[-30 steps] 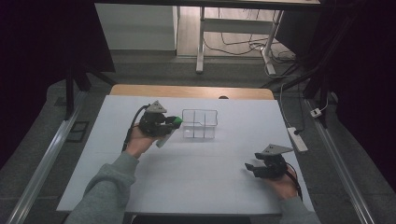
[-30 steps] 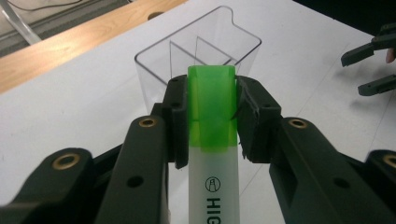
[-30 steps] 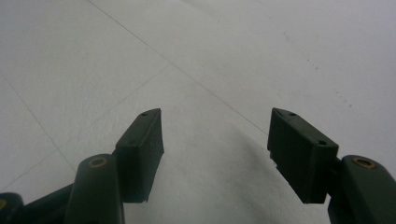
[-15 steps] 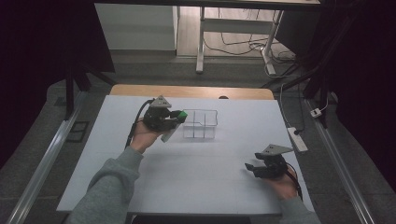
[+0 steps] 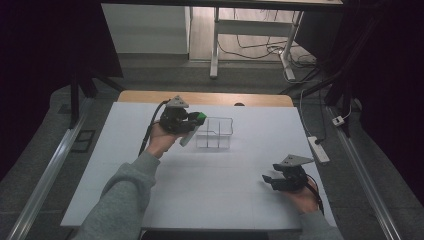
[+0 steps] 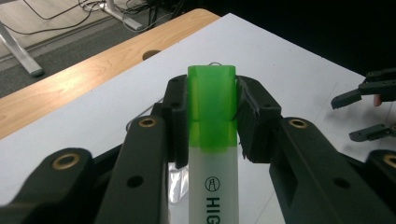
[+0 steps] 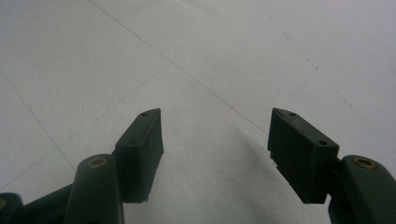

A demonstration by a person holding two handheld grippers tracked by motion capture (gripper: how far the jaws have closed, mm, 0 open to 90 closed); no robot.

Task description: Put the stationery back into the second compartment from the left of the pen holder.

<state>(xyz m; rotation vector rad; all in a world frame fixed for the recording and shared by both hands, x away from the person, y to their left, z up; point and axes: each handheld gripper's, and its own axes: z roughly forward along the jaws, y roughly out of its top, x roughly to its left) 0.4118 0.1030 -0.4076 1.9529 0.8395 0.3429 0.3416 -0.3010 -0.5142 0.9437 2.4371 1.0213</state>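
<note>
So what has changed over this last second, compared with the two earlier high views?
The left tongs, shut on the green-capped white highlighter, have carried it rightward to the rim of the clear plastic divided box. The right tongs stayed open and resting low on the white table; the box has not shifted.

We see a pen point(image 6: 212, 154) with a bright green cap and a pale body with dark letters. The grippers are black. The table point(image 5: 220, 190) is white, with a light brown wooden edge. The sleeve point(image 5: 120, 200) is grey.
</note>
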